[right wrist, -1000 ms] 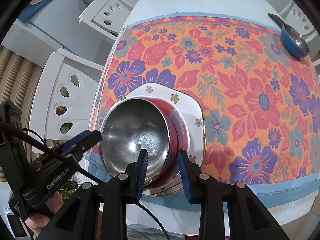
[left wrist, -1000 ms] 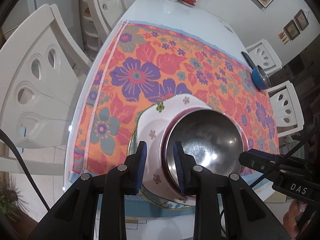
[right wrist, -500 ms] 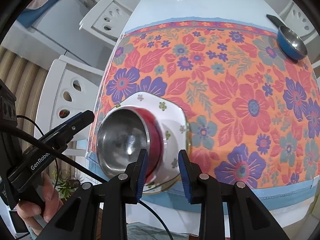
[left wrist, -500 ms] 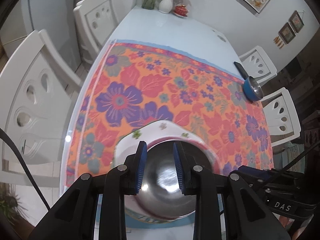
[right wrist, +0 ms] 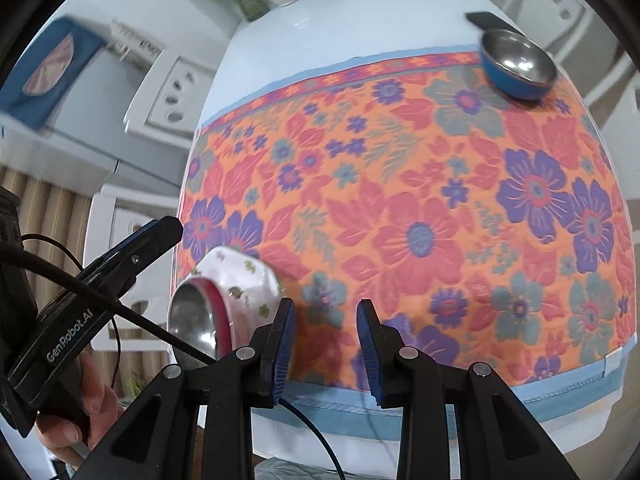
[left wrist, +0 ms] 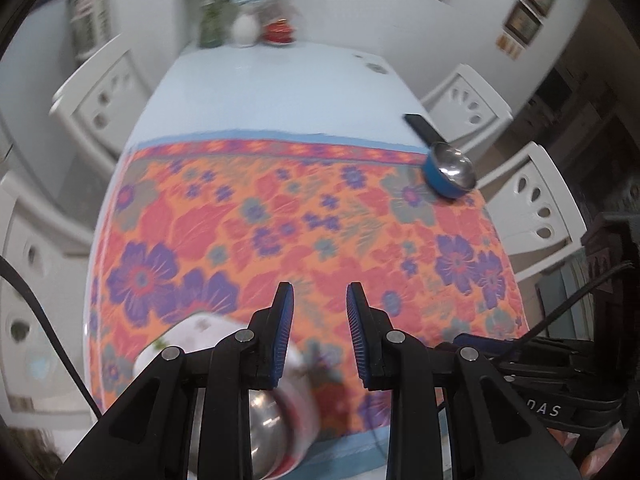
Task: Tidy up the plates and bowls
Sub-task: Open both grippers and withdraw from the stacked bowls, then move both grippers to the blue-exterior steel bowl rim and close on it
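Observation:
A white flowered plate [right wrist: 244,280] lies at the near left corner of the floral cloth [right wrist: 400,200]. On it sits a red bowl [right wrist: 218,312] with a steel bowl [right wrist: 192,316] nested inside. In the left wrist view the plate [left wrist: 192,332] and steel bowl [left wrist: 264,412] show low, partly behind my left gripper [left wrist: 320,292]. That gripper hangs above and right of the stack, jaws narrowly apart and empty. My right gripper [right wrist: 326,308] hovers just right of the stack, jaws narrowly apart and empty. A blue bowl [right wrist: 518,64] with a steel inside stands at the far right.
A flat black object [right wrist: 486,20] lies just behind the blue bowl [left wrist: 450,172]. Vases and a red dish [left wrist: 280,32] stand at the table's far end. White chairs [left wrist: 528,200] line both long sides. A hand [right wrist: 88,400] holds the left gripper [right wrist: 160,232] at the table's near left.
Both grippers have drawn back and up from the stack, which has slid to the lower left of each view. The plate and bowls stay in place on the cloth.

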Demonstrator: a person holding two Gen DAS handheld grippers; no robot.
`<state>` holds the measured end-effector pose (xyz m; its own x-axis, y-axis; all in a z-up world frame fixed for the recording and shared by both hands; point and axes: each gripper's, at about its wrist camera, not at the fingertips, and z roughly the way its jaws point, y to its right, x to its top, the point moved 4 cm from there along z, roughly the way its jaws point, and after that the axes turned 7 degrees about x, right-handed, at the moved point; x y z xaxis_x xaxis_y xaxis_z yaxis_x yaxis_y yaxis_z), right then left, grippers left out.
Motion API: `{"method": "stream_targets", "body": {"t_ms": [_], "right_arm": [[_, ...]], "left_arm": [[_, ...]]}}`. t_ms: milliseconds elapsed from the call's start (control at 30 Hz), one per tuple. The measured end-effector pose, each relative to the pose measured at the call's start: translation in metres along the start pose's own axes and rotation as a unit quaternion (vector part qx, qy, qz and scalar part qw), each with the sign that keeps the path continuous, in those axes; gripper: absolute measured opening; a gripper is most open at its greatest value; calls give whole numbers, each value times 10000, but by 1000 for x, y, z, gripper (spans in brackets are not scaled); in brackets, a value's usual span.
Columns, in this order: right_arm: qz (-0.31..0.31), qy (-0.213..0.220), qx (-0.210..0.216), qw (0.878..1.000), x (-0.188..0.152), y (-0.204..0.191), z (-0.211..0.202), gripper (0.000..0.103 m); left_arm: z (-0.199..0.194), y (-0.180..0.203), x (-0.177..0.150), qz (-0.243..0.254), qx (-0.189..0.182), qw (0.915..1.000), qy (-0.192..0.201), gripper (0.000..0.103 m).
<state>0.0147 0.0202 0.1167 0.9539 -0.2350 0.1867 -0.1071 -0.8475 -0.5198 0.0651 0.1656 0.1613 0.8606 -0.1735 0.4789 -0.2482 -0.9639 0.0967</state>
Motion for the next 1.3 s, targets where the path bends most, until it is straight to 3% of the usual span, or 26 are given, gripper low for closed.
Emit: {"method": "stream_targets", "body": {"t_ms": [267,433,800,1000,1100,1167,1300], "right_arm": [[569,384,204,9974,31,67,-37,31],[731,766,-35,9944,56,110,-62,51],[1496,1002,-333,9831,119,218,-80,51],[1777,1078,-284,9778,160,258,-68,51],[1814,1049,-151,9777,179,267,-55,51],[1714,1021,-54,9799,190,267,-46,51],[1552,1046,-47,9823,207,268,-30,51]], "left_arm": [[18,76,45,704,-39,9974,134,25],[29,109,78,1062,45,9937,345,26],[110,162,140,336,-774,9964,-14,33],[153,175,170,277,-951,9951,-75,34],[173,180,176,239,-1116,9934,-102,46],[190,183,177,156,-1198,9925,-186,61],[218,188,179,51,-1308,9908,-351,62]]}}
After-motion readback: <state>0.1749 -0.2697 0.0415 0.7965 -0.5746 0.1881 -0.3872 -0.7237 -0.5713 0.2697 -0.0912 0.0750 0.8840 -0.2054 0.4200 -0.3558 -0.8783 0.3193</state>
